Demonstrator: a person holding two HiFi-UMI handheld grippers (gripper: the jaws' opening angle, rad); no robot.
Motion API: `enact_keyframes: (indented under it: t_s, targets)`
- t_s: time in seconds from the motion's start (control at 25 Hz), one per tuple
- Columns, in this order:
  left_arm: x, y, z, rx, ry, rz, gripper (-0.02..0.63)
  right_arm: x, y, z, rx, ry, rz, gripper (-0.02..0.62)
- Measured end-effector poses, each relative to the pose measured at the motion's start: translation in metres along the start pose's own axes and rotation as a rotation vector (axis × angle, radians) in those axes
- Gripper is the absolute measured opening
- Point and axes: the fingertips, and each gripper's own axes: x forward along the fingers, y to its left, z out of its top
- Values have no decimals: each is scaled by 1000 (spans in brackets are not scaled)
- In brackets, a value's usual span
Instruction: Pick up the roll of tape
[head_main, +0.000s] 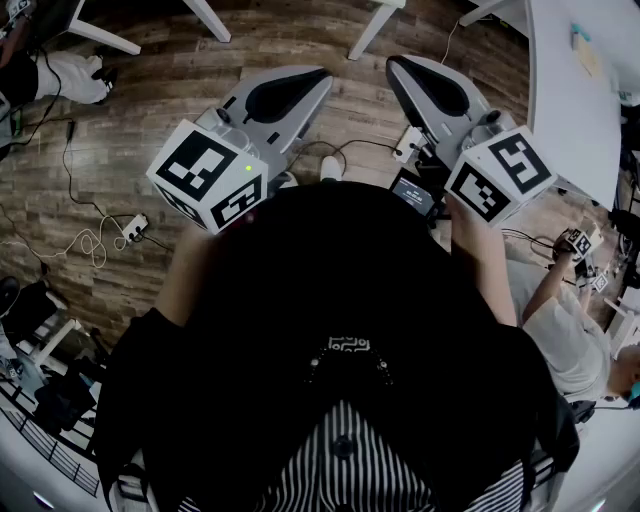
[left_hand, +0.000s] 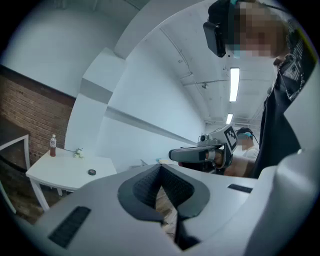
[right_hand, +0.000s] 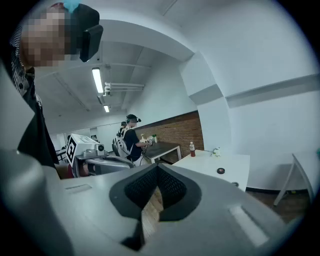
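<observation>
Well, the roll of tape (right_hand: 220, 171) lies flat.

Small dark round object (left_hand: 92, 172) on white tabletop (left_hand: 55, 172): too small to identify. Reddish bottle (left_hand: 52, 145): label illegible. Small pale item (left_hand: 78, 153) beside it: shape indistinct.

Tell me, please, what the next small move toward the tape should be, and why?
Probably walk the right gripper toward the table. The tape lies on it, well out of reach. The right gripper and the left gripper are both held close to the body over the floor, jaws together and empty.
</observation>
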Motion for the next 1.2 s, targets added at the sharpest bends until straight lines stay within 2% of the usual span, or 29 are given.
enact_keyframes:
  t_s: [0.16, 0.4, 0.64, 0.92, 1.2]
  targets:
    - [4, -9, -8, 6, -14, 27, 5, -9, 2, -14, -13, 12, 21, 3]
    - [-6, 2, 8, -45, -33, 31, 5, 5, -3, 3, 36, -4, 66, 3]
    - [1, 3, 9, -73, -44, 82, 5, 0, -20, 8, 49, -3, 120, 3]
    - [6, -2, -5, -93, 18, 155, 5, 14, -30, -3, 89, 4, 252, 3]
    - [-1, 8, -21, -175, 55, 240, 5, 34, -16, -20, 75, 40, 403, 3]
